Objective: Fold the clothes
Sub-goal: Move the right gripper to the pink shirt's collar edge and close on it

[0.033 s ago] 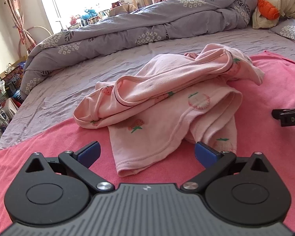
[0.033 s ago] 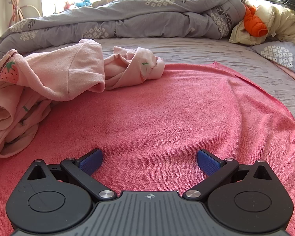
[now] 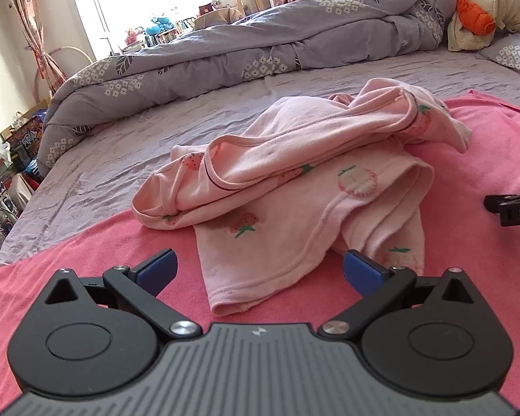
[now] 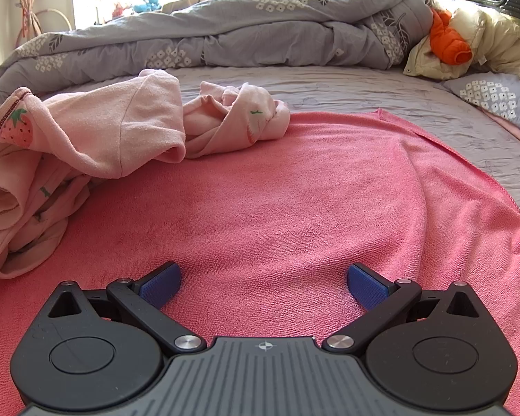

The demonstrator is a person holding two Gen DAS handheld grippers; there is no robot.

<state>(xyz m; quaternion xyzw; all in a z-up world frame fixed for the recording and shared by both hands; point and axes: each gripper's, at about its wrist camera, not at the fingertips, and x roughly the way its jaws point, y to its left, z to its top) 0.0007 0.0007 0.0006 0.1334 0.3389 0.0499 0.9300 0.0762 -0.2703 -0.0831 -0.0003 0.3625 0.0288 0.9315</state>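
Both claws are spread wide and holding nothing: left gripper (image 3: 258, 270) hovers low right in front of the crumpled pink strawberry-print garment (image 3: 294, 180), its hem lying between the blue pads. Right gripper (image 4: 263, 286) sits over bare pink towel (image 4: 294, 208), the garment heaped off to its left. That towel lies spread across the grey bedsheet (image 3: 121, 152).

Grey flowered duvet (image 3: 260, 45) bunched across top of frame; orange jacket (image 4: 447, 41) upper right; patterned pillow (image 4: 492, 95) right edge; blue plush toy (image 3: 159, 22) upper left.
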